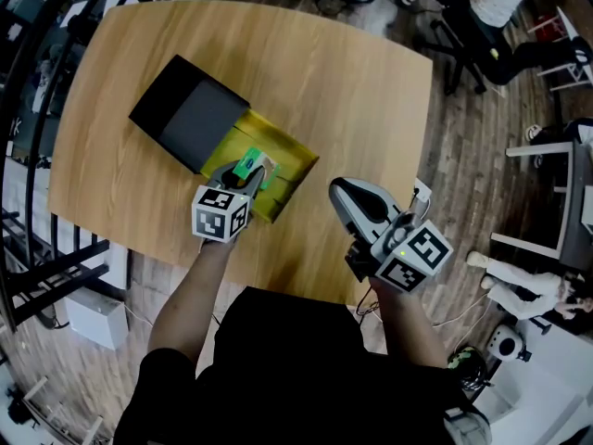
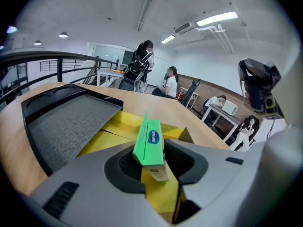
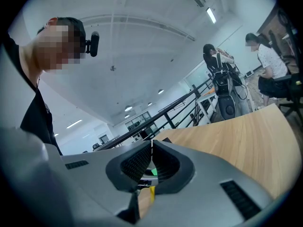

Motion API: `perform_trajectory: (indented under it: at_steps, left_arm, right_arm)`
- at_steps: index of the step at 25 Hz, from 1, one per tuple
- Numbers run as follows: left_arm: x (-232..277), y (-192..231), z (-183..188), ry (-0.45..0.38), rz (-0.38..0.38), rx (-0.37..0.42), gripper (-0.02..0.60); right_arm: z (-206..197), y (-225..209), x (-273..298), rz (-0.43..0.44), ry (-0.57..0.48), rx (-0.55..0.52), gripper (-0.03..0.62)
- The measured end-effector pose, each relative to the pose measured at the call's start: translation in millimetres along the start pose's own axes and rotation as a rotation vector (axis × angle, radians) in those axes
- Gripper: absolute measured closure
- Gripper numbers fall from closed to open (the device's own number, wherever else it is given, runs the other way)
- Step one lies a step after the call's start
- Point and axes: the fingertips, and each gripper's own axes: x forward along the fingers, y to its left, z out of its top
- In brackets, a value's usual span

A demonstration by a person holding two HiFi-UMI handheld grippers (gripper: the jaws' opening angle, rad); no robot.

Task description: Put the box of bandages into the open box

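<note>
The green box of bandages (image 1: pixel 246 167) (image 2: pixel 150 143) stands on edge, tilted, between the jaws of my left gripper (image 1: pixel 253 171) (image 2: pixel 154 159). It leans against the left pad, and a dark gap shows beside the right pad, so the jaws are open around it. Beneath it lies the open box (image 1: pixel 295 176) (image 2: pixel 111 129) with its yellow inside; the gripper hovers over its near end. The box's black lid (image 1: pixel 183 114) (image 2: pixel 64 117) is folded back to the far left. My right gripper (image 1: pixel 339 189) (image 3: pixel 151 148) is shut and empty, off to the right above the table's near edge.
The round-cornered wooden table (image 1: pixel 334 72) carries only the open box. Its near edge runs just in front of the person's body. People sit on chairs (image 1: pixel 482 26) beyond the table's far right corner, and a railing (image 1: pixel 37 109) runs along the left.
</note>
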Motion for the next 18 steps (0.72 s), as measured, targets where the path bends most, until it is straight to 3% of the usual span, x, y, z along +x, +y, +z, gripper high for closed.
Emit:
perform_trajectory:
  at_steps: [8, 18]
  left_arm:
    - [-18.8, 31.2, 4.3, -0.004, 0.128, 0.065, 0.341]
    - [-41.8, 43.3, 19.2, -0.059, 0.176, 0.066, 0.313]
  right_arm:
    - [-2.0, 12.6, 2.5, 0.010, 0.006, -0.011, 0.556]
    - [6.1, 26.3, 6.4, 0.032, 0.001, -0.037, 0.556]
